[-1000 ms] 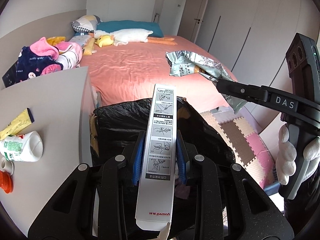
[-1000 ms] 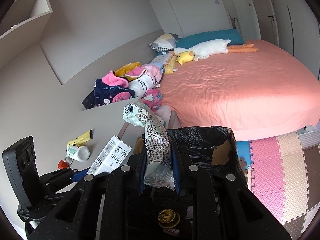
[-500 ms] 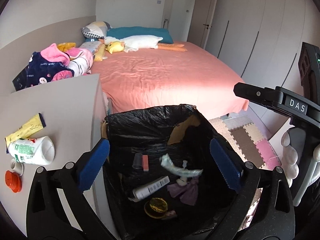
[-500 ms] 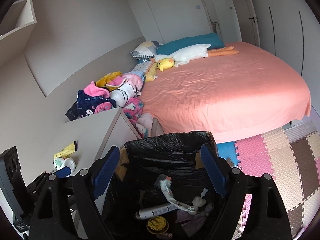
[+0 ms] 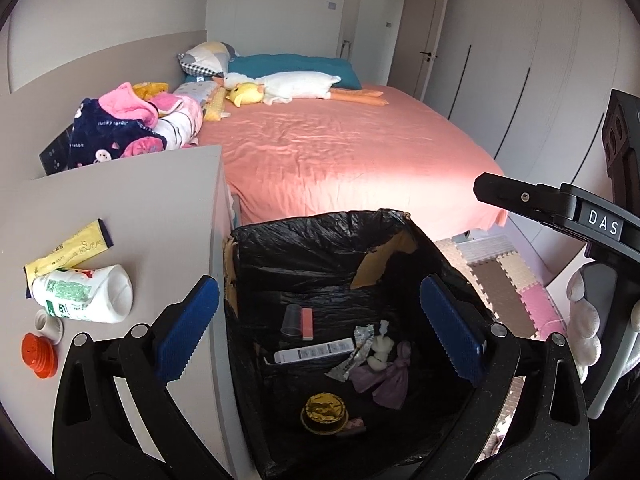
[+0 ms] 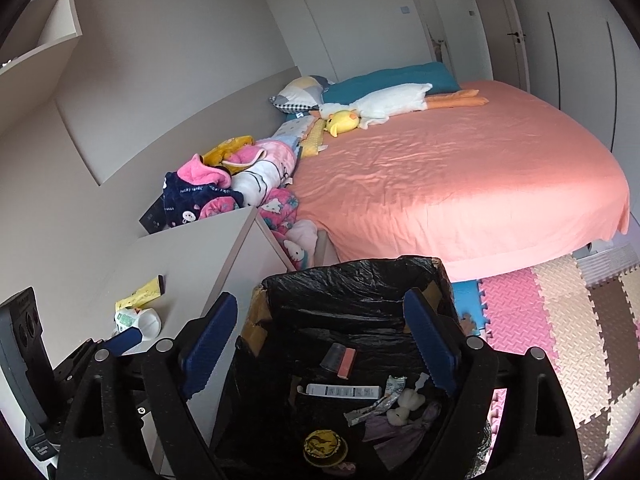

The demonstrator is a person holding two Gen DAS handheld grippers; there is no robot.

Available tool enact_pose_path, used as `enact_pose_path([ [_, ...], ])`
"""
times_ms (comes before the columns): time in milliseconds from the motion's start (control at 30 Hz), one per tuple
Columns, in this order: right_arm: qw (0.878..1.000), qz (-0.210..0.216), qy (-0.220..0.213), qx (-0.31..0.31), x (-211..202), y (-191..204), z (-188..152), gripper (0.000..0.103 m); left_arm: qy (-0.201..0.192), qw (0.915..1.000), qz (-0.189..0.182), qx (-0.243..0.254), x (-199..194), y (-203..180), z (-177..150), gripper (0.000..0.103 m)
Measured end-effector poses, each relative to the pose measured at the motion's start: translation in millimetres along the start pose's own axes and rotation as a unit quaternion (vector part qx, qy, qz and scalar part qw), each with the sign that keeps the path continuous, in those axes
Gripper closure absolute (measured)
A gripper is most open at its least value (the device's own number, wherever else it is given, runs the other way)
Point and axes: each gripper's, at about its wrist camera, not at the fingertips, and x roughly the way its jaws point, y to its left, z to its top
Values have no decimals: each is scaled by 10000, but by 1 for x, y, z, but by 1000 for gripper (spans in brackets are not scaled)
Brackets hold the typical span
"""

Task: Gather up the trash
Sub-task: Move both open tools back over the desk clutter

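Since the frames a second earlier, both items had left the jaws: the white carton (image 5: 315, 351) and the silver wrapper (image 5: 355, 356) lay inside the bin (image 5: 320, 240), on its black liner. The left gripper (image 5: 320, 328) hung over the bin with jaws spread wide and holding nothing. The right gripper (image 6: 318, 344) was likewise wide apart and empty above the bin. Left of the bin, on the grey cabinet (image 5: 152, 216), lay a white bottle (image 5: 84, 294), a yellow packet (image 5: 68, 250) and an orange cap (image 5: 39, 354). Behind the bin stood the pink bed (image 5: 340, 152).
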Motion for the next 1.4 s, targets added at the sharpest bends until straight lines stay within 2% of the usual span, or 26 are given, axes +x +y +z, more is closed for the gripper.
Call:
enact_pose_path([
  [667,9959,482,428,-634,28,72,-17,18,-38,9956,761,-547,-34,73,-23,6],
  [900,9916,623,560,-981,41,104,-29,18,41,9912,1067,-786,-44,105,-37,6],
  [1400,9794,973,930,-1506,81,166,-42,18,132,9788,1437,-1451,-57,171,-57,6],
])
